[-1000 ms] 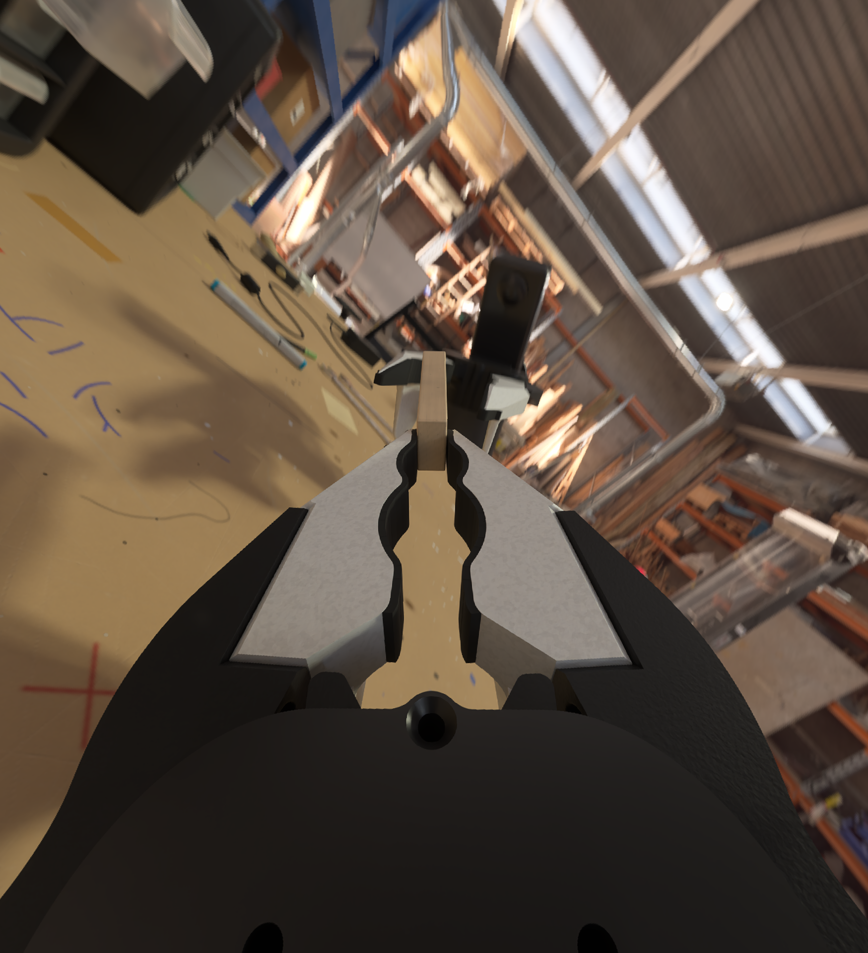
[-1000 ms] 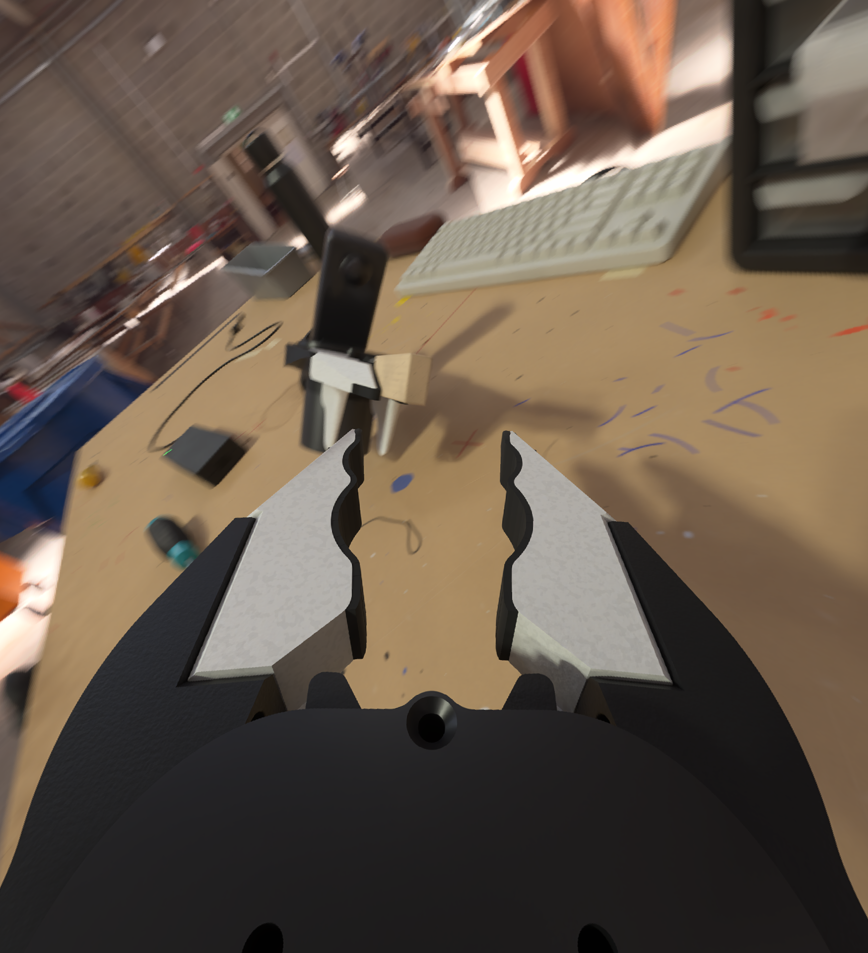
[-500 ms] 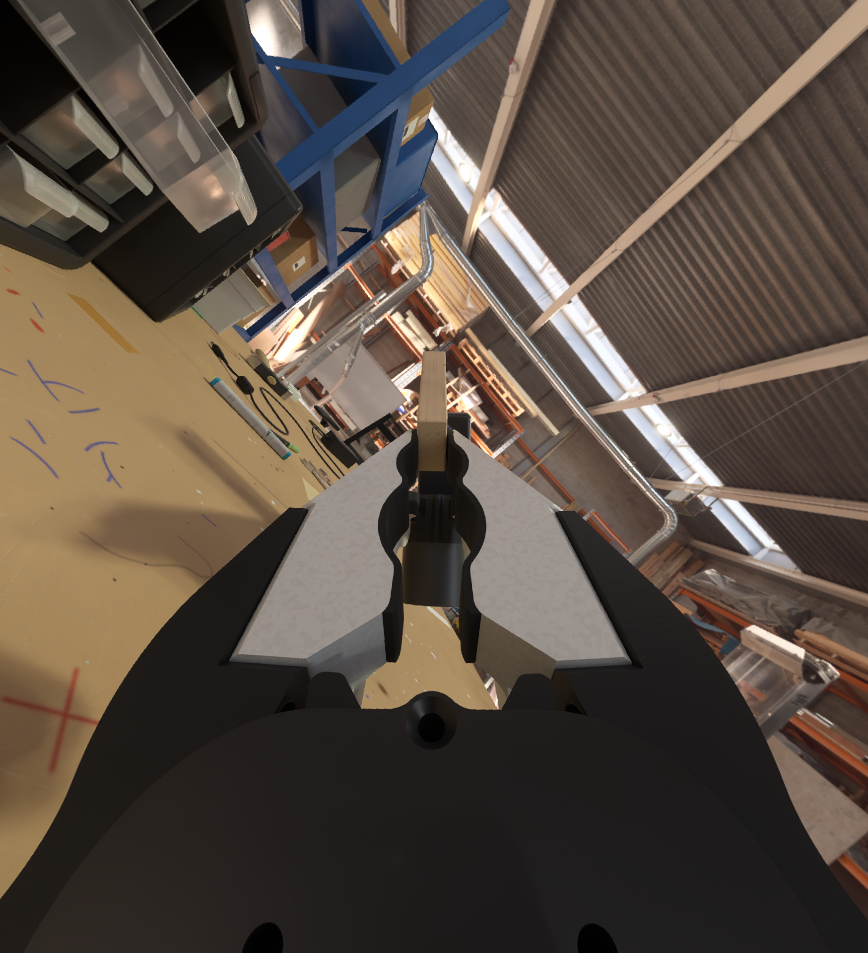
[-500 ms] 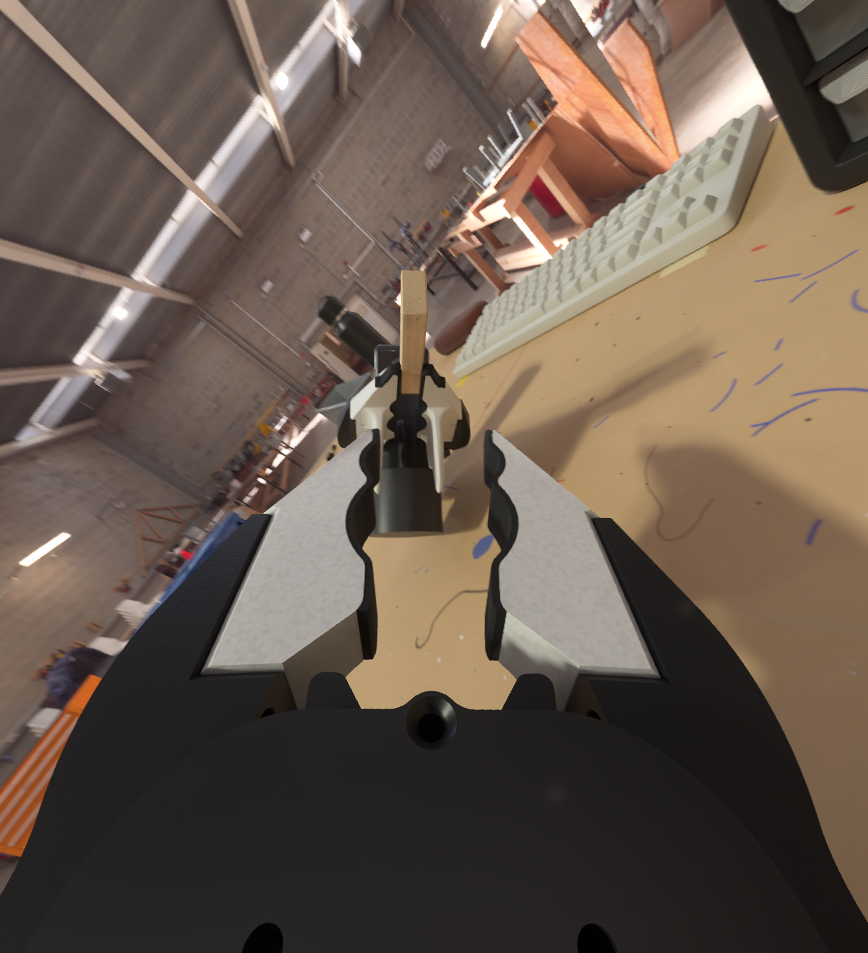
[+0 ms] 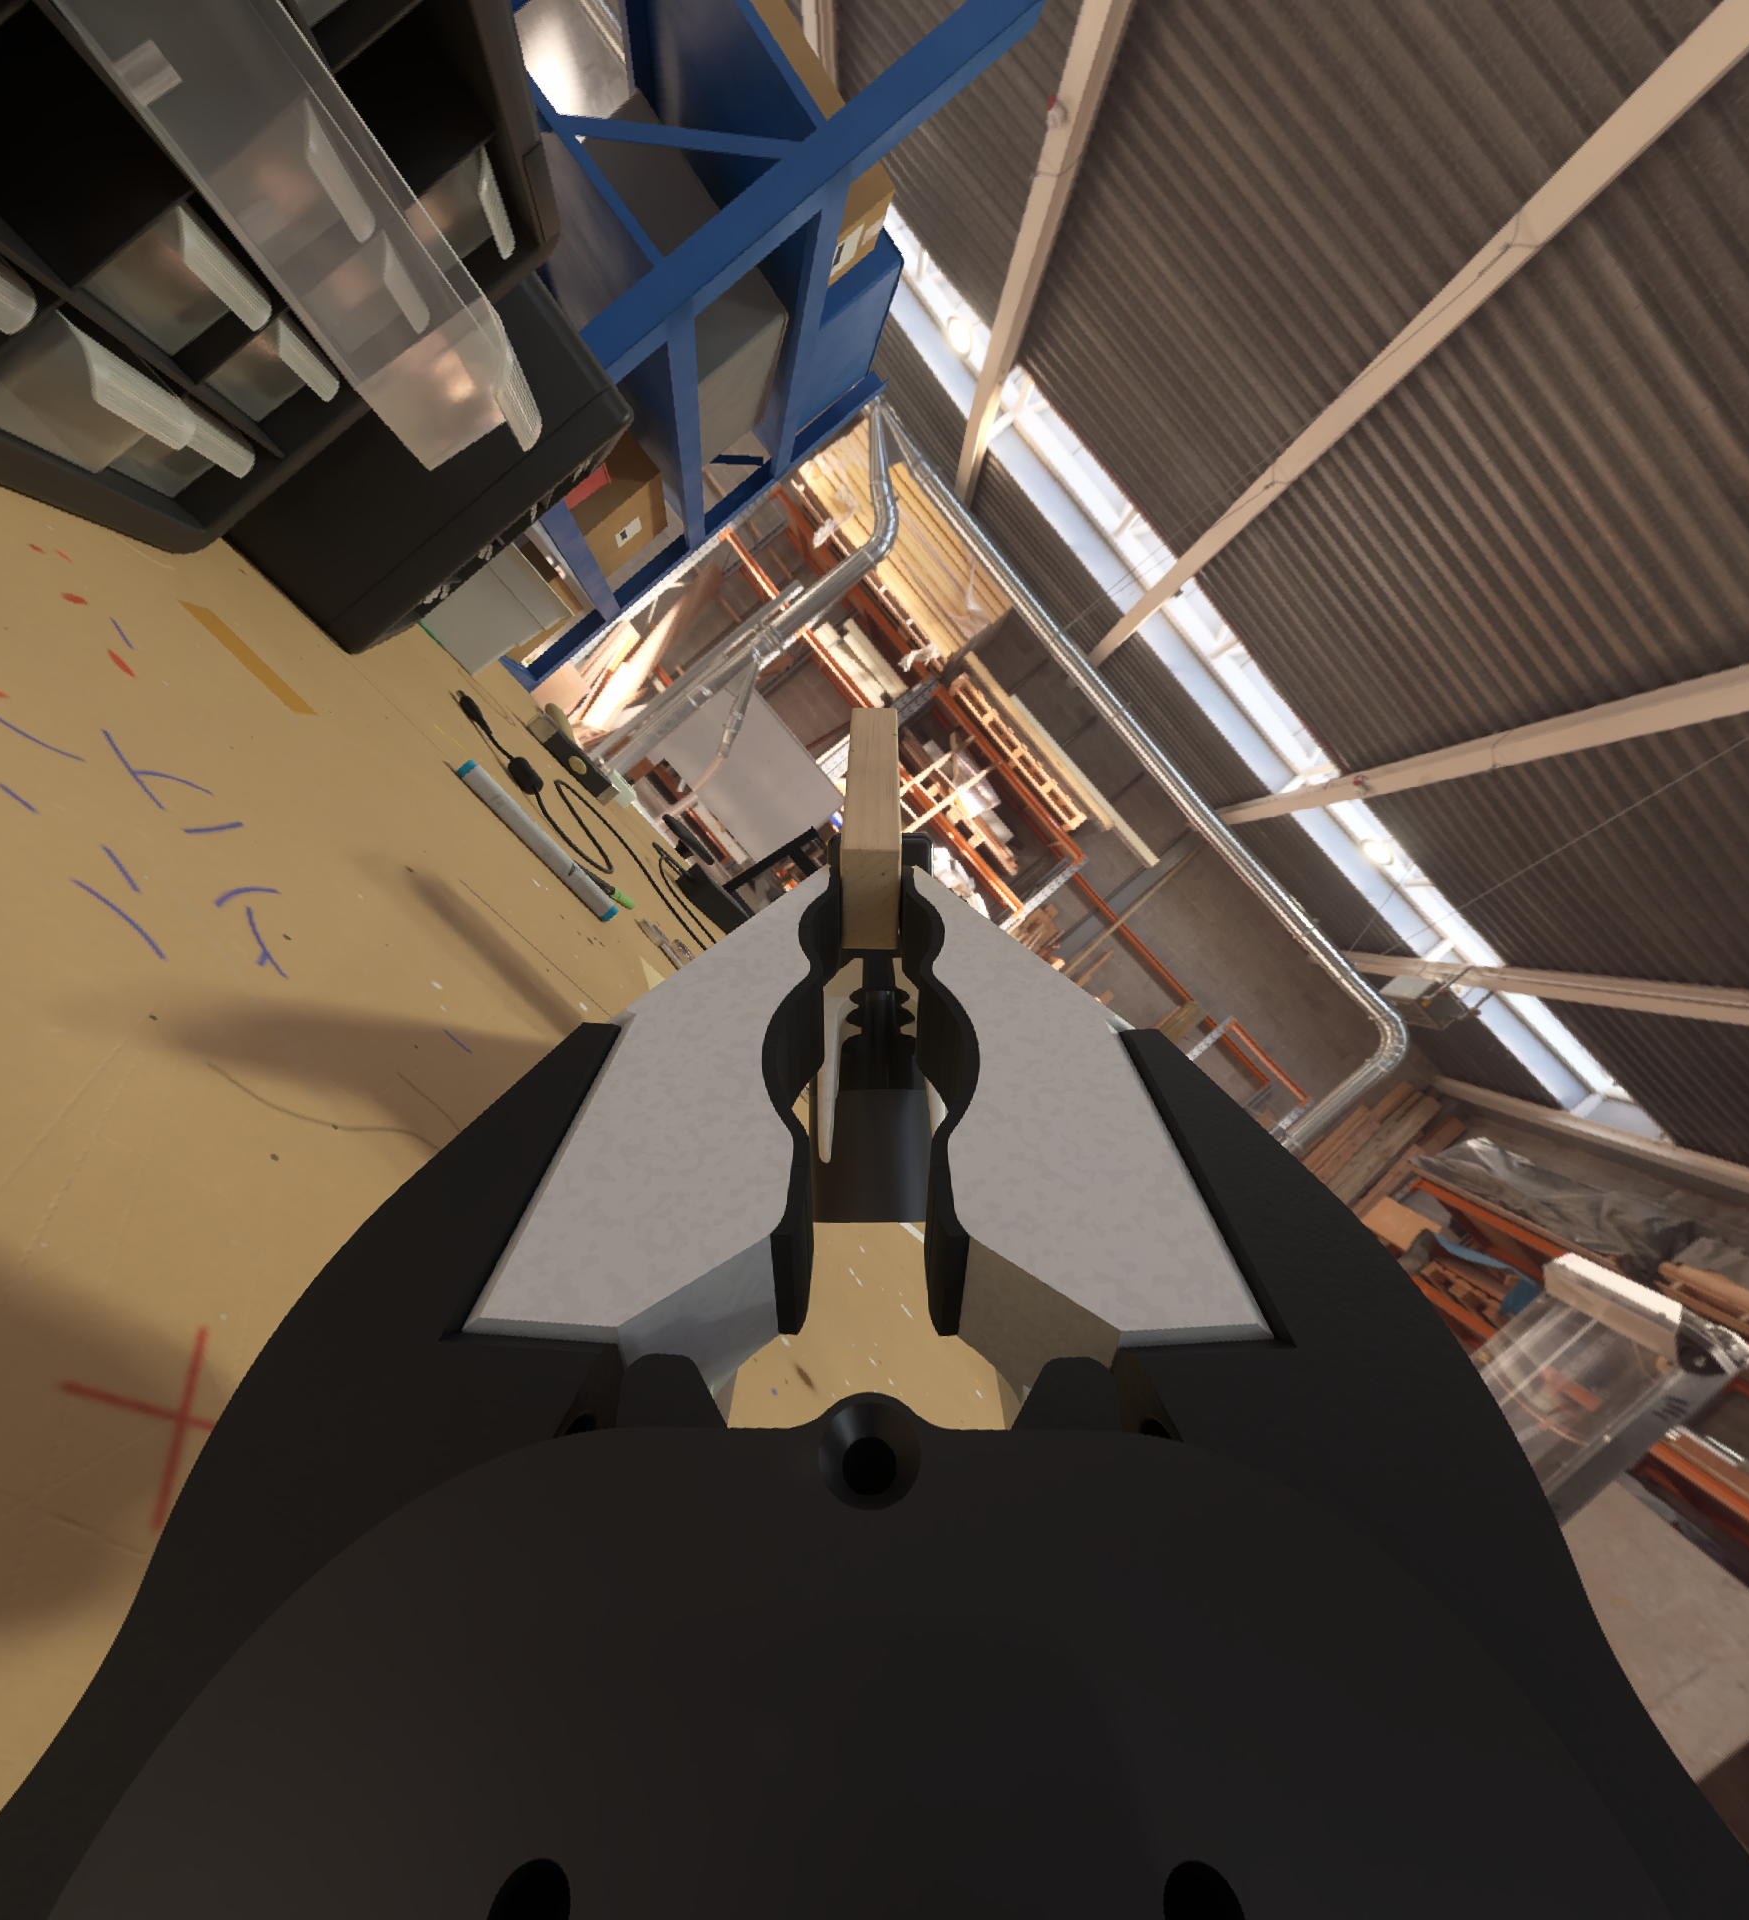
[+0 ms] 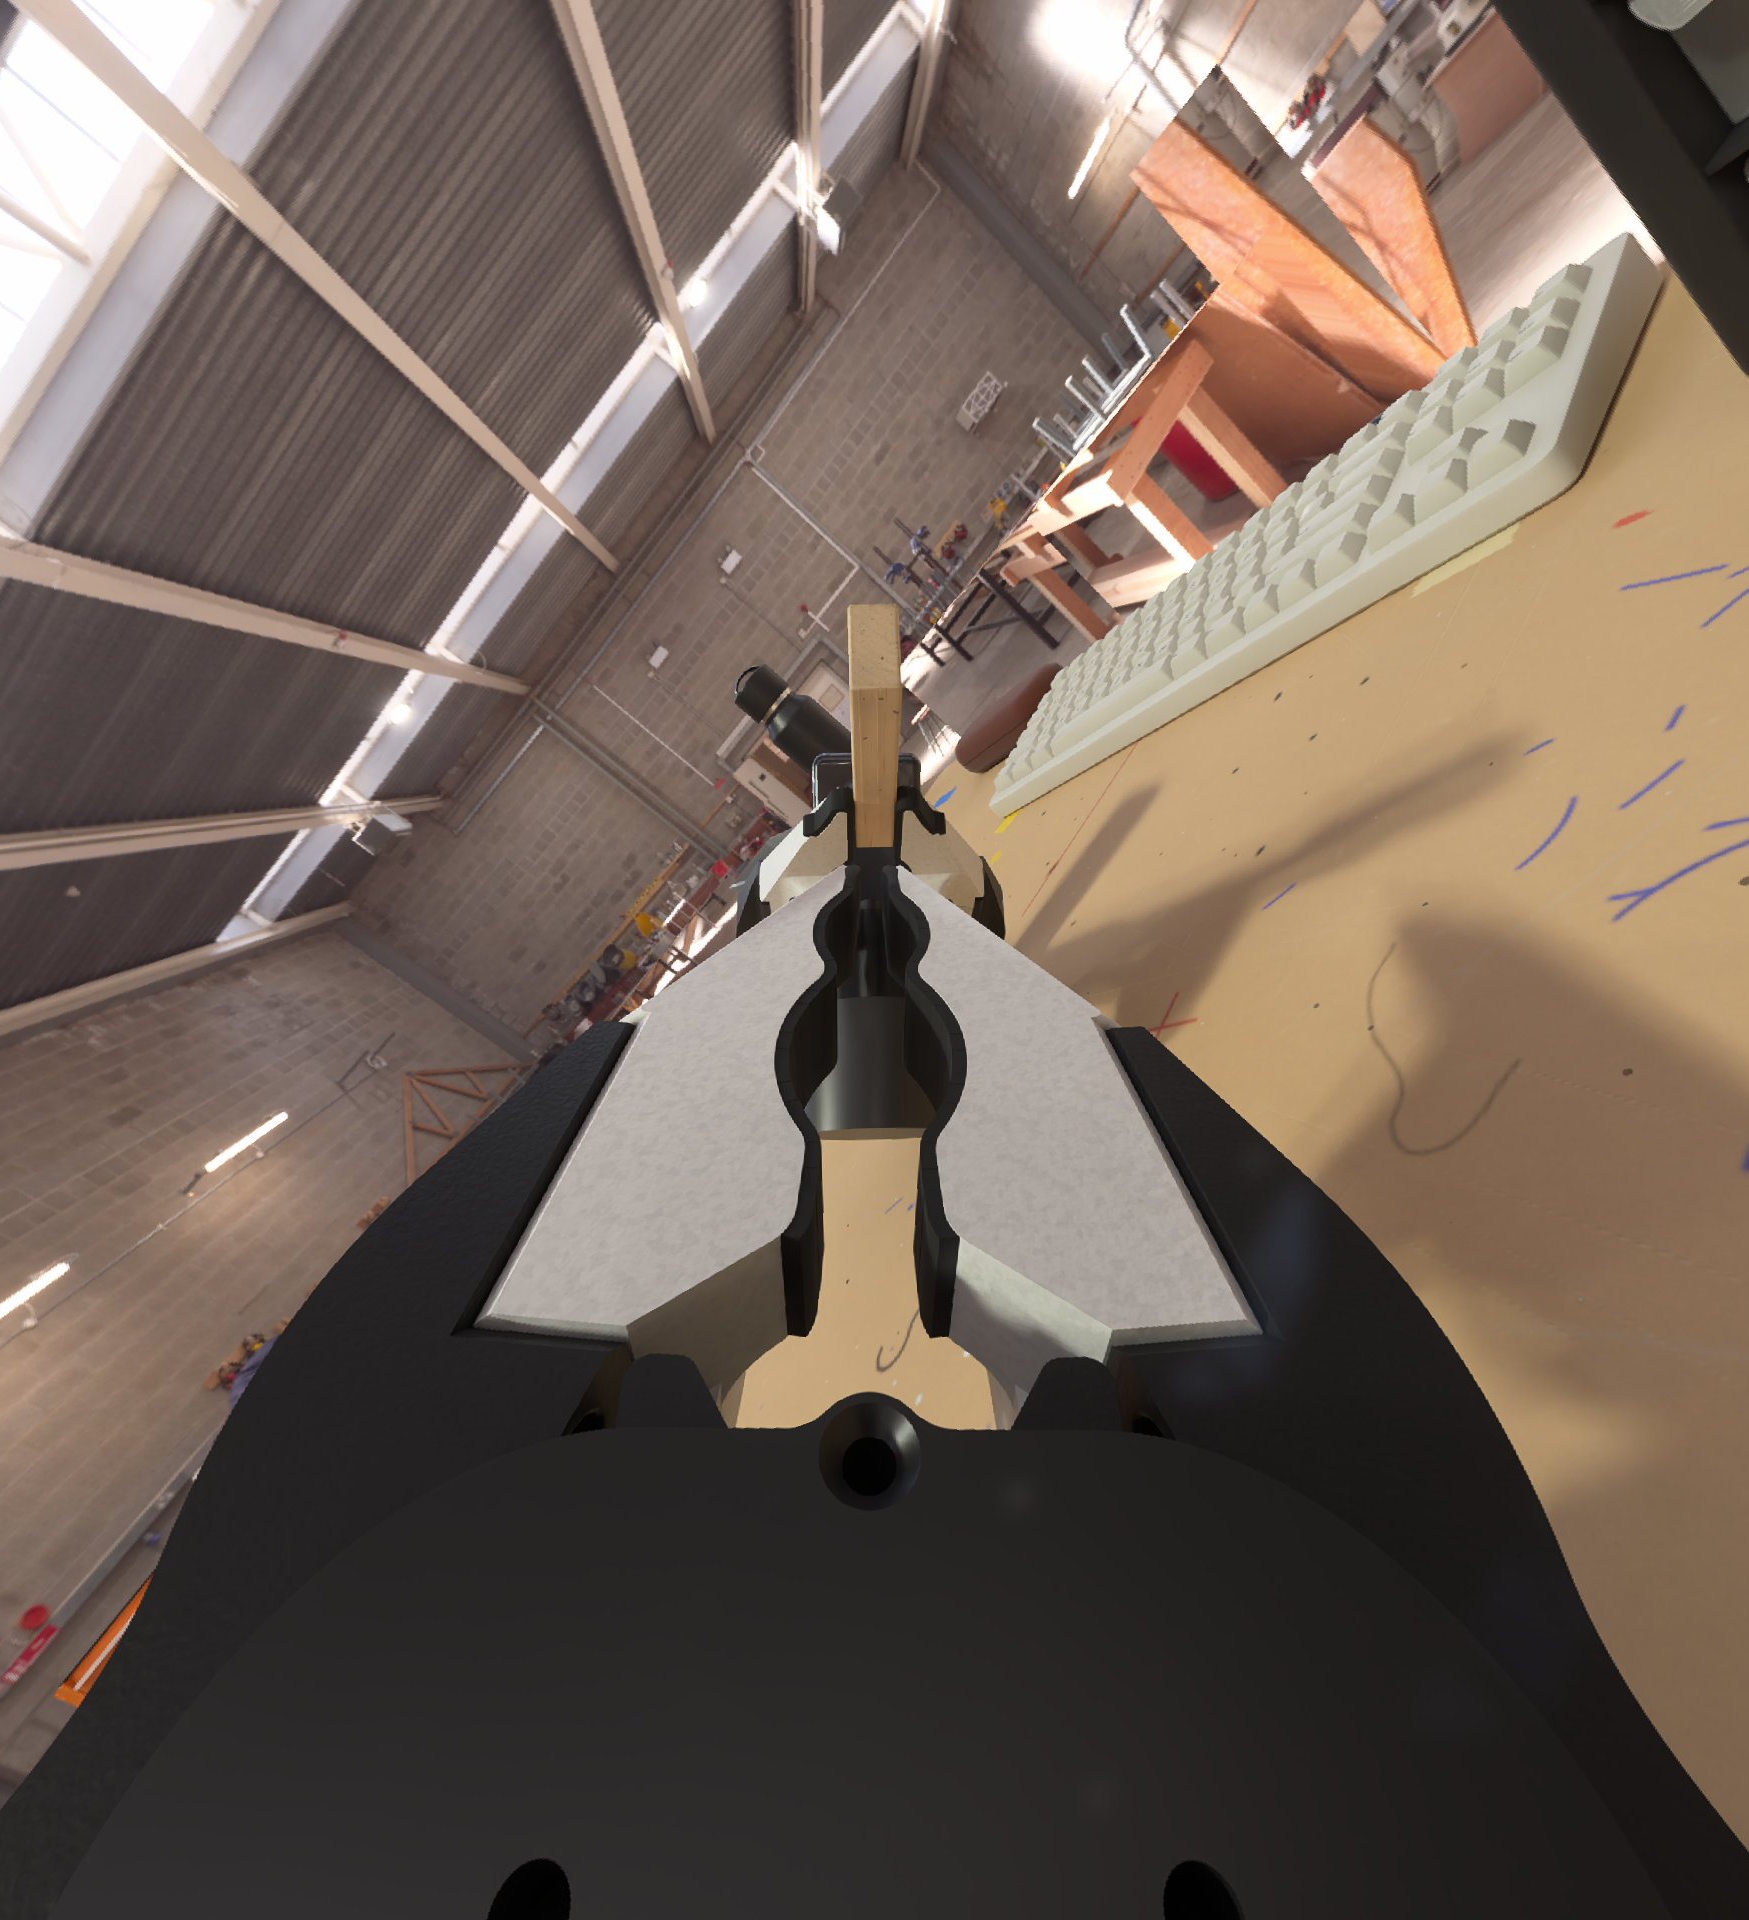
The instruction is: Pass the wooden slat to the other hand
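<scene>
The wooden slat [image 5: 870, 821] is short and pale, and stands upright in my left gripper [image 5: 870, 914], which is shut on its lower end above the tan table [image 5: 174, 1039]. The right gripper [image 5: 870, 1132] shows through the left jaws, facing it just below the slat. In the right wrist view my right gripper [image 6: 870, 883] has its jaws almost together. The slat [image 6: 872, 717] stands just above and beyond its tips, in the left gripper [image 6: 870, 1081]. I see no wood between the right pads.
A black drawer cabinet [image 5: 174, 312] stands at the table's back. A marker [image 5: 537, 842] and a black cable [image 5: 579, 821] lie beyond the left gripper. A cream keyboard [image 6: 1317, 551] and a dark bottle [image 6: 782, 707] are on the right gripper's side.
The right jaws have gone from wide open to almost together. The two grippers have turned to face each other, and the slat now stands upright between them, still in the left gripper.
</scene>
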### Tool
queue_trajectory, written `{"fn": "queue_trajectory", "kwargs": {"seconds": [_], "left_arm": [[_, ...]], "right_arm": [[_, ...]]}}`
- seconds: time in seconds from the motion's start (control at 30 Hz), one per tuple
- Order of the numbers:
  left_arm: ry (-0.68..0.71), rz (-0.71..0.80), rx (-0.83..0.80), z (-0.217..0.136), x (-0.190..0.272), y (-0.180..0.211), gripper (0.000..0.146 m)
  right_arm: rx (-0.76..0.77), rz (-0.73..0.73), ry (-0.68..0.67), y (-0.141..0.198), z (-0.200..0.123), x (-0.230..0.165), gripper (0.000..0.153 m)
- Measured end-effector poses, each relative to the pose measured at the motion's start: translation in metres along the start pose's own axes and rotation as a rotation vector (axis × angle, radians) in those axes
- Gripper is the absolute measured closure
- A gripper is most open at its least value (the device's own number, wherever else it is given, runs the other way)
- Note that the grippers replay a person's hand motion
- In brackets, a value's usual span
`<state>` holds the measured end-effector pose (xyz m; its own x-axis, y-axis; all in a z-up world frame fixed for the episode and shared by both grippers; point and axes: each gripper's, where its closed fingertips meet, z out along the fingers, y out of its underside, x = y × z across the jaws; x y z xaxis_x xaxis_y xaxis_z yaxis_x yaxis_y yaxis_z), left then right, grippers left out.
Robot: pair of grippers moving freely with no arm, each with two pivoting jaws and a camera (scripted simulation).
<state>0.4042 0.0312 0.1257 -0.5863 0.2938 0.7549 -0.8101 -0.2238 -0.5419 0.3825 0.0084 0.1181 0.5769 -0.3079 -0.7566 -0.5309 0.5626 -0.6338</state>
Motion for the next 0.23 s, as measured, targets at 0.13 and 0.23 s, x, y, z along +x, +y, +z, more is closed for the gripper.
{"fn": "queue_trajectory", "kwargs": {"seconds": [0.13,0.23], "left_arm": [[0.003,-0.003,-0.001,-0.0005,-0.0002,0.0004,0.136],[-0.009,0.004,0.013,-0.0023,-0.0012,-0.0033,0.136]], "right_arm": [[-0.025,-0.016,0.003,0.0013,-0.0004,0.0,0.149],[-0.076,-0.061,0.018,0.0018,-0.0049,0.0014,0.147]]}}
